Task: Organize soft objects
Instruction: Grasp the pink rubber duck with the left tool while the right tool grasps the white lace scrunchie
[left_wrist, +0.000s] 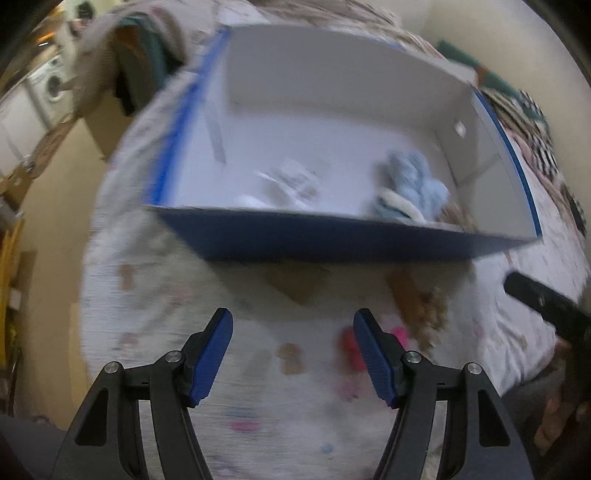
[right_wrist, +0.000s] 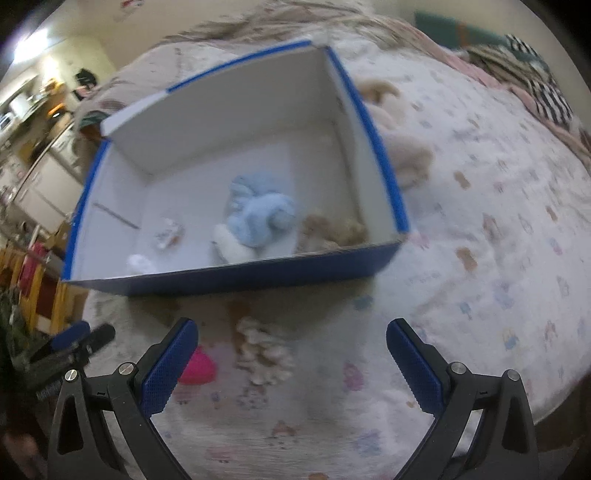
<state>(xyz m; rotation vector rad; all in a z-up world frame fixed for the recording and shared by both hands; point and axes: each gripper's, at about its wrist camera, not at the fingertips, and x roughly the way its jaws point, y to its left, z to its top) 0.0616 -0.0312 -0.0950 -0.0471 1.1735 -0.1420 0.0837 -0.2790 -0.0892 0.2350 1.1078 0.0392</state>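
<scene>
A blue box (left_wrist: 332, 240) with white inside stands on the bed; it also shows in the right wrist view (right_wrist: 240, 275). Inside lie a light blue plush (left_wrist: 413, 177) (right_wrist: 258, 218), a white soft piece (right_wrist: 231, 245) and a tan plush (right_wrist: 332, 230). In front of the box on the bed lie a cream and brown plush (right_wrist: 262, 354) (left_wrist: 424, 314) and a pink soft toy (right_wrist: 197, 369) (left_wrist: 351, 347). My left gripper (left_wrist: 293, 358) is open and empty above the bed, near the pink toy. My right gripper (right_wrist: 291, 369) is open and empty over the cream plush.
The bed has a white patterned blanket (right_wrist: 480, 240). A beige plush (right_wrist: 402, 155) lies right of the box. Striped cloth (right_wrist: 543, 96) lies at the far right. Clothes (left_wrist: 140, 66) hang beyond the box on the left. The other gripper shows at each view's edge (left_wrist: 546, 306) (right_wrist: 74, 343).
</scene>
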